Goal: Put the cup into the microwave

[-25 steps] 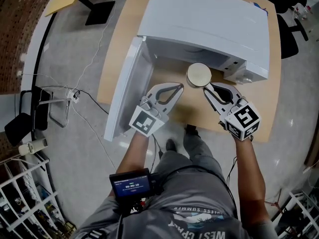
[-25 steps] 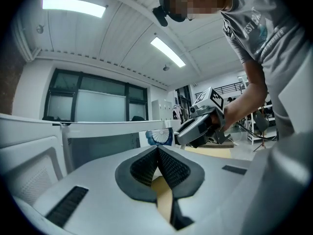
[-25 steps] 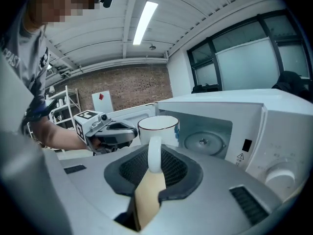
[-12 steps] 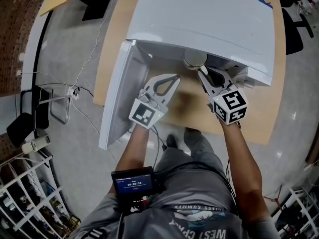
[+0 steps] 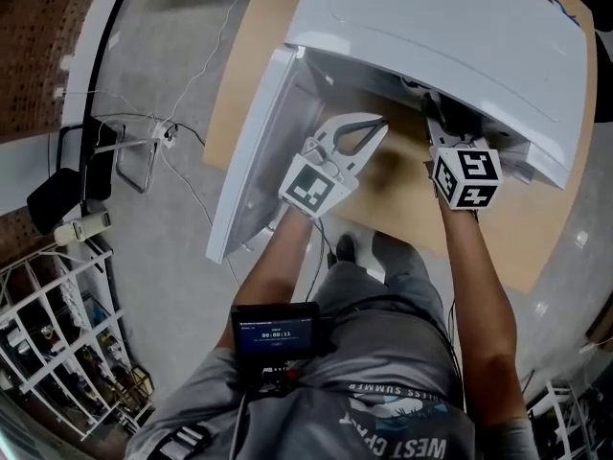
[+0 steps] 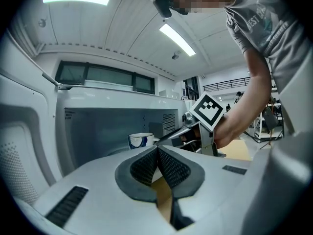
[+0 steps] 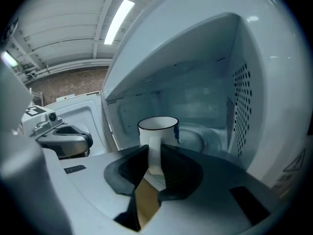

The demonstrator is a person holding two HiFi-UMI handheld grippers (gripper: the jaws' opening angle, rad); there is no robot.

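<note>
The white cup [image 7: 157, 131] with a dark rim is inside the open microwave [image 5: 450, 36], above its glass turntable [image 7: 198, 140]. I cannot tell whether the cup rests on it. My right gripper [image 7: 154, 156] is shut on the cup's handle and reaches into the cavity. In the head view the microwave's top hides the cup and the right gripper's [image 5: 437, 125] tips. The left gripper view shows the cup [image 6: 141, 140] with blue print at the right gripper's [image 6: 165, 139] tip. My left gripper [image 5: 380, 126] is shut and empty, just outside the opening to the left.
The microwave door [image 5: 257, 156] stands open to the left, close beside the left gripper. The microwave sits on a wooden table [image 5: 541, 247]. On the floor at the left are cables [image 5: 182, 127] and a white wire rack [image 5: 57, 353].
Both grippers moved toward the microwave. The right one carried the cup from in front of the opening into the cavity, and the head view lost sight of the cup.
</note>
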